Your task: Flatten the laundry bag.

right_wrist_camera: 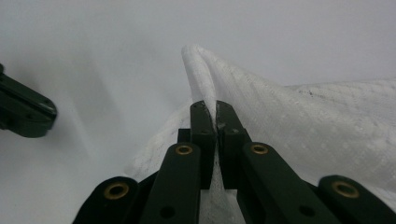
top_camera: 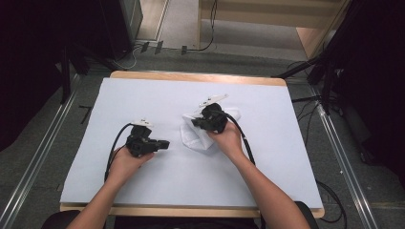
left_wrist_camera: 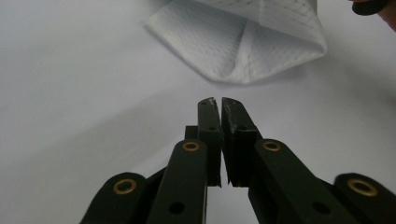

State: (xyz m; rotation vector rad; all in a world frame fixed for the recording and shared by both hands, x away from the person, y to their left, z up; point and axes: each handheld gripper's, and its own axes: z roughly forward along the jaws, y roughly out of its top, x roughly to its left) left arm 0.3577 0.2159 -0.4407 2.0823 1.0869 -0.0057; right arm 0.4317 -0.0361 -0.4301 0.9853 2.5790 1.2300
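Observation:
A white mesh cloth [top_camera: 197,134] lies bunched on the white table sheet [top_camera: 143,95], right of centre. My right gripper [top_camera: 195,123] is shut on a raised fold of the cloth [right_wrist_camera: 201,70], which runs up between its two black jaws in the right gripper view. My left gripper [top_camera: 167,143] rests on the sheet a short way left of the cloth, shut with nothing between its jaws. In the left gripper view the cloth [left_wrist_camera: 247,42] lies just beyond the left gripper [left_wrist_camera: 219,101], apart from it.
The sheet covers a wooden table [top_camera: 191,76]; its bare surface spreads to the left, front and right of the cloth. Cables trail from both grippers toward the person's forearms. Dark stands and a grey floor surround the table.

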